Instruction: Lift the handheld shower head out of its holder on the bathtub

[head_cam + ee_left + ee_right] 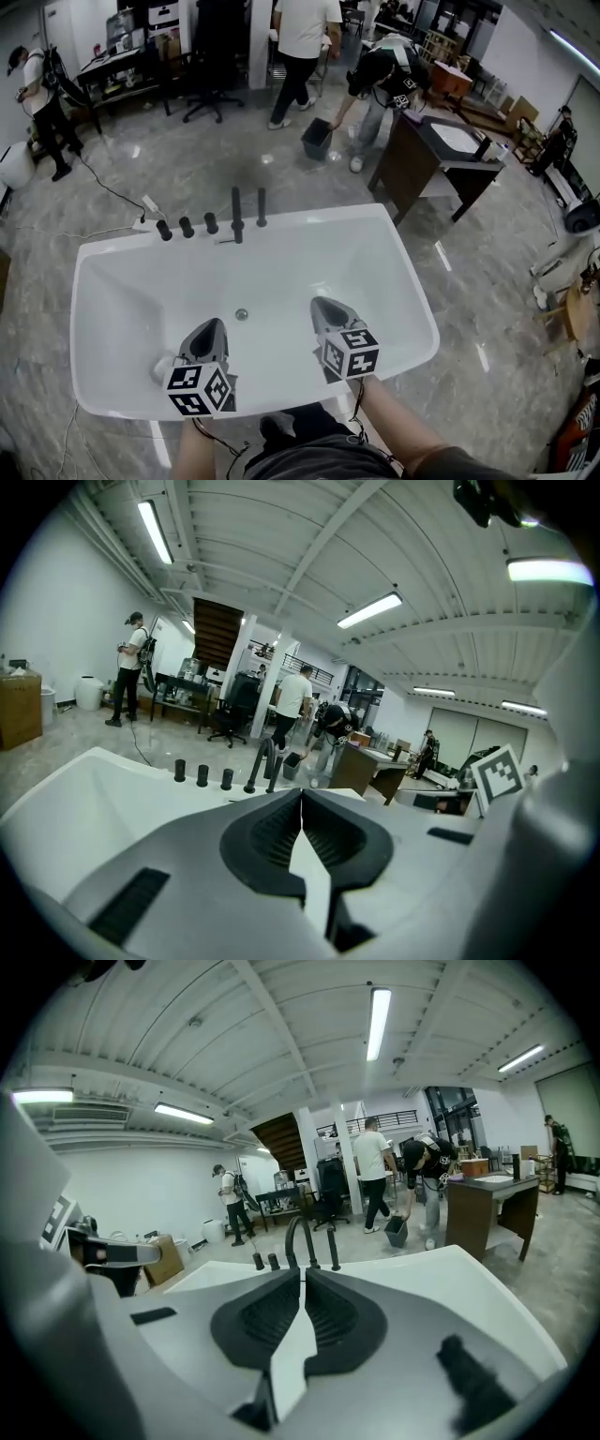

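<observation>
1. While the left gripper (214, 330) and the right gripper (321, 309) are hanging over the basin of the bathtub (356, 220), each with its jaws clenched tip to tip and nothing between them, the handheld shower head (262, 206) is standing upright in its holder (262, 225) on the far rim, well apart from both.
2. A claw arriving clenched like this is risking a knock against the handheld shower head rather than a grasp. The jaws are needing to part before they are reaching it.
3. The curved spout (237, 216) is standing just beside it, so a reach that is drifting left is likely catching the wrong fitting or wedging a jaw between the two.
4. The three knobs (187, 226) are sitting in a row further left, where a sweeping gripper is risking a turned valve.
5. The handheld shower head is showing as a thin, smooth, matte black rod. The ribbed pads (267, 1321) are probably slipping along it if the squeeze is light or the pull is tilting off its axis.
6. The bathtub is showing as glossy white, with rounded walls and a broad flat rim. A dropped rod is likely sliding down toward the drain (241, 315).
</observation>
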The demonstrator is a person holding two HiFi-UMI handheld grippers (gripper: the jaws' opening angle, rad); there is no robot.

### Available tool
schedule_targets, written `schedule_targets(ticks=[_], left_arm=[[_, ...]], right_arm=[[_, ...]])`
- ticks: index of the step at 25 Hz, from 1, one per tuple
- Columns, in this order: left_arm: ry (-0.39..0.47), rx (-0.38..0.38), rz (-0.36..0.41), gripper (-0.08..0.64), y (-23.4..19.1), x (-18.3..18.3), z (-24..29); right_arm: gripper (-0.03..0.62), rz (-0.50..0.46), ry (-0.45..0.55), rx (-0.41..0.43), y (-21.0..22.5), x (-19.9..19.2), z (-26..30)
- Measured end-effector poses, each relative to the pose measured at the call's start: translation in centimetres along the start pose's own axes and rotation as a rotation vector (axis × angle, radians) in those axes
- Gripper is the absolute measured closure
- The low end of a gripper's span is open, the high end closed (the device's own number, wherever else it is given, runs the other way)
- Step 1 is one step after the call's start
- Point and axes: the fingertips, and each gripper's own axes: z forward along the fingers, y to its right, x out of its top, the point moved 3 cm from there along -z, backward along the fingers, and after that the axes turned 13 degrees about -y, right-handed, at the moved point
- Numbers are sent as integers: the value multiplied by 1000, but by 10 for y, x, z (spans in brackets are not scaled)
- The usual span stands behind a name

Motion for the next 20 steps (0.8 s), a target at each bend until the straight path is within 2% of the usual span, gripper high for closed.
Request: schedule_targets(ticks=[9,20], left_arm=[[17,71,-23,546,4,33,56],[47,127,-26,545,-13,62,135]], right_arm=[[563,-63,-62,35,60,20,64],[563,-71,-54,106,109,56,162]])
